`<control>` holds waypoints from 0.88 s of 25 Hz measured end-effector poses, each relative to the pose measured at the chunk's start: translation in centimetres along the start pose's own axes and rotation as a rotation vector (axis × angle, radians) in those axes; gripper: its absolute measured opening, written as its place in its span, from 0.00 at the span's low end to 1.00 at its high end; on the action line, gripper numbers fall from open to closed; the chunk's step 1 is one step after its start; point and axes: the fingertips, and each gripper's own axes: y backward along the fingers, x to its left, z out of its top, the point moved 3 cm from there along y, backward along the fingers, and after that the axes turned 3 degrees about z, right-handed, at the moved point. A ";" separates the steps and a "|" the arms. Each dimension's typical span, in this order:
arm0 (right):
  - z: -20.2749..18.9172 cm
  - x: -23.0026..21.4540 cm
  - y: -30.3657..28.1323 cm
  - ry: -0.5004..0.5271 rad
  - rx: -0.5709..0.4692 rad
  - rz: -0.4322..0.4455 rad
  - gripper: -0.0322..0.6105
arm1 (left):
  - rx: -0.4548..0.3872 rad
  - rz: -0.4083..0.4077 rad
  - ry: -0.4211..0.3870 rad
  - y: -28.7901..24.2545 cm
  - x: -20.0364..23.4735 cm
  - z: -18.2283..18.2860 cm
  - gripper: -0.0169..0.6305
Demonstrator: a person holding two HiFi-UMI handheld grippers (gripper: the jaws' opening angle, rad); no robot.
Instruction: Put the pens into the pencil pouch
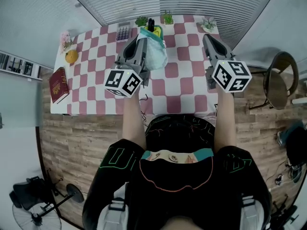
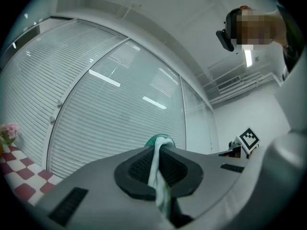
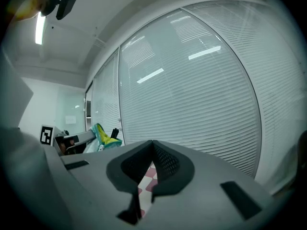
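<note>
In the head view my left gripper (image 1: pixel 142 37) holds a pale blue pencil pouch (image 1: pixel 156 51) above the checkered table (image 1: pixel 184 97). The pouch hangs with its teal, yellow-lined mouth up, and dark pens (image 1: pixel 151 25) stick out of it. In the left gripper view the jaws (image 2: pixel 160 146) are shut on a strip of the pouch's fabric (image 2: pixel 157 174). My right gripper (image 1: pixel 207 37) hovers to the right, shut with nothing in it. In the right gripper view its closed jaws (image 3: pixel 152 143) show only table checks through the slit, with the pouch (image 3: pixel 102 136) at the left.
On the table's left lie a red book (image 1: pixel 59 84), an orange object (image 1: pixel 71 56) and pink flowers (image 1: pixel 65 38). A calculator (image 1: pixel 123 32) and small plants (image 1: pixel 168 17) line the far edge. A chair (image 1: pixel 280 78) stands at the right, a fan (image 1: pixel 36 210) at the lower left.
</note>
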 end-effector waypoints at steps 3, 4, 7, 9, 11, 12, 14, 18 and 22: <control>0.0 -1.6 -0.3 -0.008 0.000 -0.045 0.05 | 0.021 0.063 -0.037 -0.6 0.6 0.1 0.03; 0.3 -2.1 -0.4 -0.006 -0.005 -0.059 0.05 | 0.031 0.089 -0.051 -0.8 0.8 0.2 0.03; 1.2 -3.2 -0.6 0.013 -0.020 -0.098 0.05 | 0.061 0.175 -0.091 -1.6 1.7 0.4 0.03; 1.8 -3.6 -0.7 0.034 -0.024 -0.112 0.05 | 0.078 0.226 -0.115 -2.2 2.2 0.5 0.03; 2.5 -3.9 -1.0 0.051 -0.028 -0.121 0.05 | 0.087 0.260 -0.129 -2.9 2.5 0.6 0.03; 2.8 -4.1 -1.1 0.054 -0.032 -0.127 0.05 | 0.090 0.270 -0.132 -3.4 2.5 0.5 0.03; 3.4 -4.6 -1.4 0.073 -0.029 -0.146 0.05 | 0.097 0.280 -0.134 -4.2 2.2 0.2 0.03; 3.6 -5.2 -1.7 0.269 0.083 -0.229 0.05 | 0.118 0.309 -0.155 -5.2 1.7 -0.8 0.03; 3.0 -4.6 -1.4 0.274 0.071 -0.201 0.05 | 0.150 0.310 -0.172 -5.4 0.8 -1.9 0.03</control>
